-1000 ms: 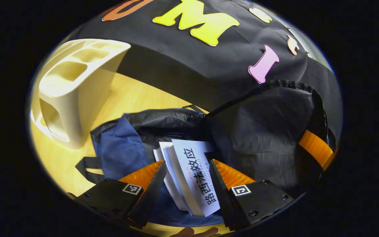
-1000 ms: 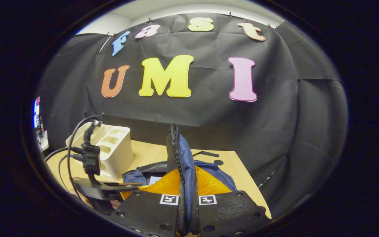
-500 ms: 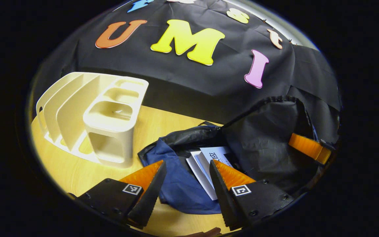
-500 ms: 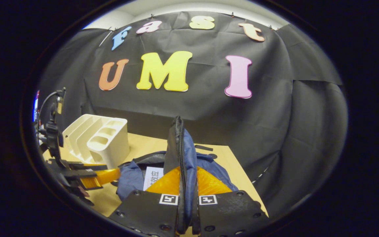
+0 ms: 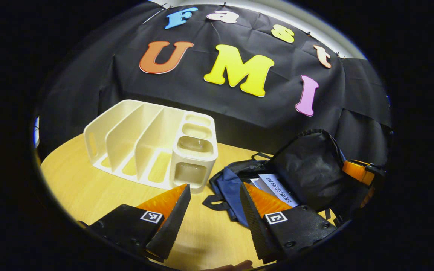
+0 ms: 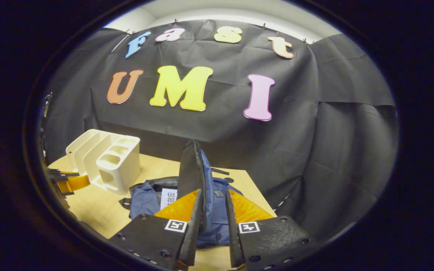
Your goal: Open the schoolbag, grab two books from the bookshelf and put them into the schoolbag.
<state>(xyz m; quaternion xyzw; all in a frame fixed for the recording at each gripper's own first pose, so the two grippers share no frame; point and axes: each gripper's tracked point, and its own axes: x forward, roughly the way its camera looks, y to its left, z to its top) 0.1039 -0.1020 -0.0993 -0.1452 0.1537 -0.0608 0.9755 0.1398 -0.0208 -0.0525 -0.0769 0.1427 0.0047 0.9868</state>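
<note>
The blue schoolbag (image 5: 230,186) lies open on the table, its black flap (image 5: 309,171) standing up. Two white books (image 5: 277,188) rest inside it; one white book (image 6: 168,197) shows in the right gripper view. My left gripper (image 5: 214,186) is open and holds nothing, hovering over the table left of the bag. My right gripper (image 6: 214,192) has its fingers parted, with the flap's zipper edge (image 6: 191,167) rising just past the left finger. The same gripper (image 5: 358,171) sits at the flap's far edge. The cream bookshelf (image 5: 153,150) stands with bare slots.
The wooden table (image 5: 81,188) stretches left of the bag, and the bookshelf (image 6: 107,162) stands on its far left part. The left gripper (image 6: 68,182) sits low near the shelf. The table's right edge (image 6: 256,192) runs close behind the bag.
My left gripper has drawn back and away from the bag, leaving the books inside. My right gripper's fingers, shut on the flap before, have parted.
</note>
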